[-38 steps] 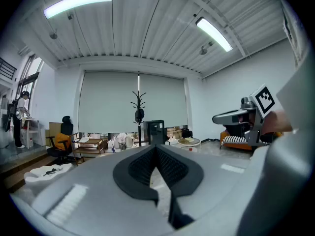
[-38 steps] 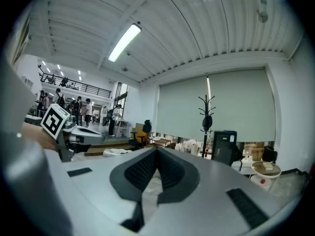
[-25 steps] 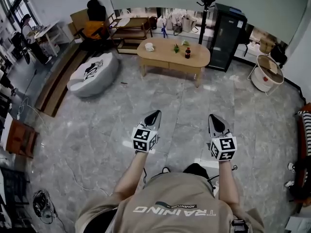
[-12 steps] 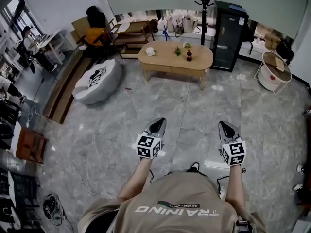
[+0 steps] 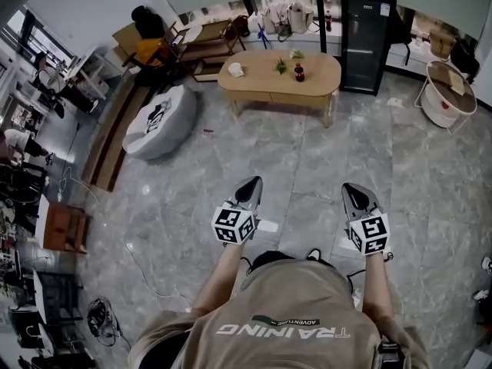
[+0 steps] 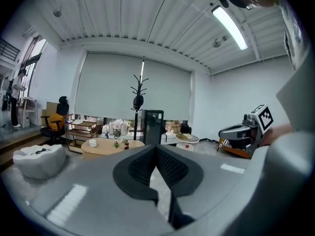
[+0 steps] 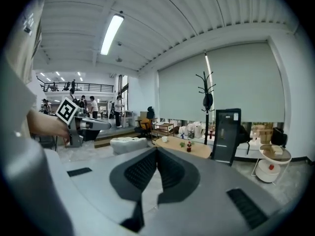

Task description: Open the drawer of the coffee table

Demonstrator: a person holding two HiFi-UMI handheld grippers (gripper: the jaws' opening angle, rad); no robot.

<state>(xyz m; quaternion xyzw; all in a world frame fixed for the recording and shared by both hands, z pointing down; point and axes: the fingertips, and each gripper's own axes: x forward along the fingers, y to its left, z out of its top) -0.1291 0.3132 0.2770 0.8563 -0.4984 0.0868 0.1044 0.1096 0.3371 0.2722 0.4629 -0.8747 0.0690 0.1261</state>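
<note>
The floor [image 5: 307,167] is grey stone tile with a light shine, in a large open room with a pale blind on the far wall. The coffee table [image 5: 261,81], oval and of light wood, stands well ahead of both pairs of jaws, nearly straight beyond their tips and far from touching them. On its top are a white cup [image 5: 236,70], a small green plant [image 5: 281,66] and a dark bottle [image 5: 299,72]. I cannot make out its drawer clearly from this far.

Beyond the right gripper's tips, behind the table, stands a black cabinet [image 5: 364,21]. A white beanbag [image 5: 157,121] lies ahead of the left gripper's tips and off to their left.

The left gripper [image 5: 249,186] has its jaws fully together, with nothing between them. The right gripper [image 5: 354,192] also has its jaws closed tip to tip and holds nothing.

Only the head view shows the person's beige shirt [image 5: 280,321] and the cables [image 5: 100,314] on the floor. Only the two gripper views show the ribbed ceiling [image 7: 162,28] with its long lamps [image 7: 112,31]. The right gripper view alone shows people [image 7: 91,106] standing far to the left of its jaws.
</note>
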